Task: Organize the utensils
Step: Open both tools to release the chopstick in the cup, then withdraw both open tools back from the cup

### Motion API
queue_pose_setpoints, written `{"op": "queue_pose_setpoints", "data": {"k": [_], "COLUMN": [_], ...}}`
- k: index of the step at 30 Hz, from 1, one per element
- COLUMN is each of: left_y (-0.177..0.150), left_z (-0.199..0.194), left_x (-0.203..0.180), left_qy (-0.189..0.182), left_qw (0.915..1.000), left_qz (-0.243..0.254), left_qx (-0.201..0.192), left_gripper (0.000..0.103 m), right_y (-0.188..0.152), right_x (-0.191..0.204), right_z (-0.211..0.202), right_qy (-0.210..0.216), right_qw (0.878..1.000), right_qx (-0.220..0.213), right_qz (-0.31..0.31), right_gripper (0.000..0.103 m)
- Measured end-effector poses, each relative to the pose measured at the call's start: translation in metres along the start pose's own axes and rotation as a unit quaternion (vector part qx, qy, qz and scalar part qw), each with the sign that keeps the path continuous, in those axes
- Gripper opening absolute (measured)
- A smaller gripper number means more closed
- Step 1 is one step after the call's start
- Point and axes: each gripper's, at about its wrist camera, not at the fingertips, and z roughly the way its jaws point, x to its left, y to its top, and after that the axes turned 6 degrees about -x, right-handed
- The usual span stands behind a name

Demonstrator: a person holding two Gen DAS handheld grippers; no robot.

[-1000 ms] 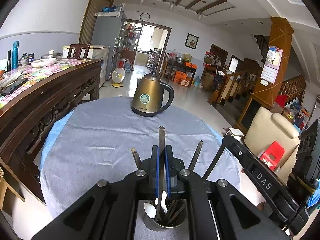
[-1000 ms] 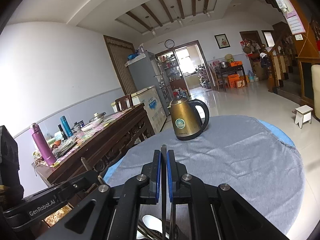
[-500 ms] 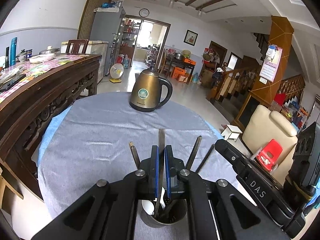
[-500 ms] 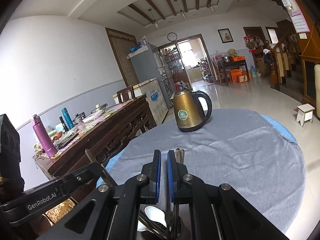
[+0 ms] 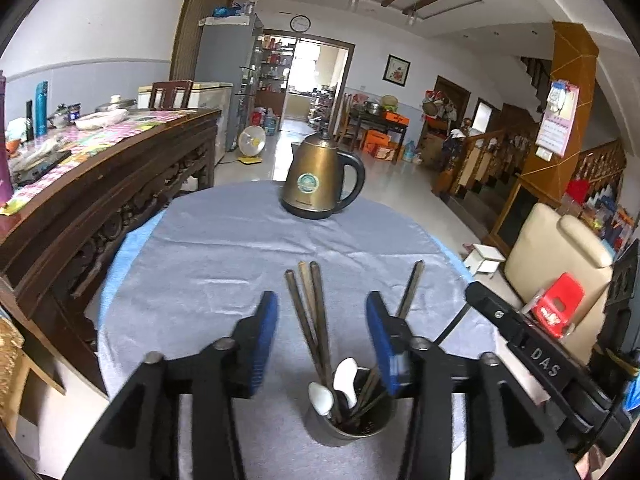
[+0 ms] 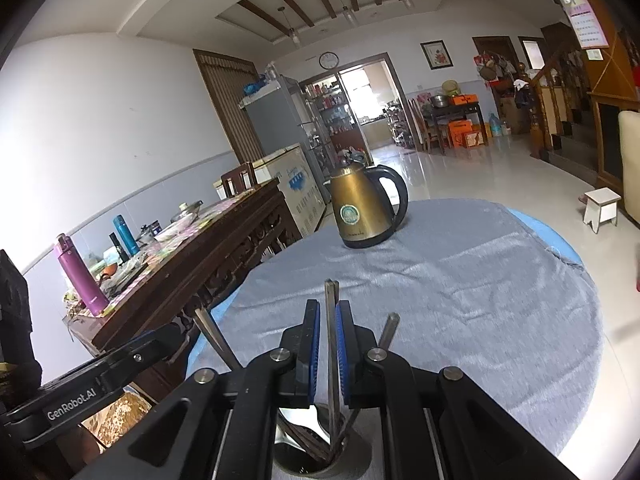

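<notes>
A metal utensil cup stands on the grey tablecloth near the front edge. It holds several dark chopsticks and two white spoons. My left gripper is open above the cup, its blue pads on either side of the chopsticks without touching them. In the right wrist view my right gripper has its pads nearly closed around one upright chopstick that stands in the cup. Other chopstick ends lean out to the sides.
A bronze electric kettle stands at the far side of the round table. A dark wooden sideboard with bottles and dishes runs along the left. A cream armchair and a small white stool stand to the right.
My left gripper has opened wide and let go of the chopstick, which now stands in the cup. My right gripper has tilted down, still around its chopstick.
</notes>
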Motion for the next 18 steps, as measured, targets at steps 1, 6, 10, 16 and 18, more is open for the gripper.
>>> {"op": "queue_pose_setpoints", "data": {"k": [1, 6, 10, 16, 18], "left_y": [-0.001, -0.006, -0.012, -0.014, -0.013], "left_z": [-0.001, -0.004, -0.005, -0.010, -0.013], "left_x": [0.000, 0.004, 0.004, 0.009, 0.008], "left_qy": [0.005, 0.026, 0.041, 0.060, 0.070], "left_qw": [1.0000, 0.9996, 0.9987, 0.9972, 0.9964], "left_qz": [0.002, 0.013, 0.030, 0.044, 0.049], "left_qx": [0.001, 0.005, 0.010, 0.009, 0.003], "left_gripper": [0.060, 0.067, 0.067, 0.071, 0.076], "right_y": [-0.001, -0.004, -0.005, -0.007, -0.007], "right_x": [0.000, -0.001, 0.005, 0.011, 0.012], "right_z": [0.000, -0.008, -0.013, -0.017, -0.017], "right_qy": [-0.001, -0.006, -0.009, -0.012, -0.012], "right_qw": [1.000, 1.000, 1.000, 1.000, 1.000], "right_qx": [0.003, 0.000, -0.006, -0.003, -0.001], "right_qz": [0.001, 0.006, -0.003, -0.010, -0.012], "right_gripper": [0.014, 0.049, 0.050, 0.050, 0.050]}}
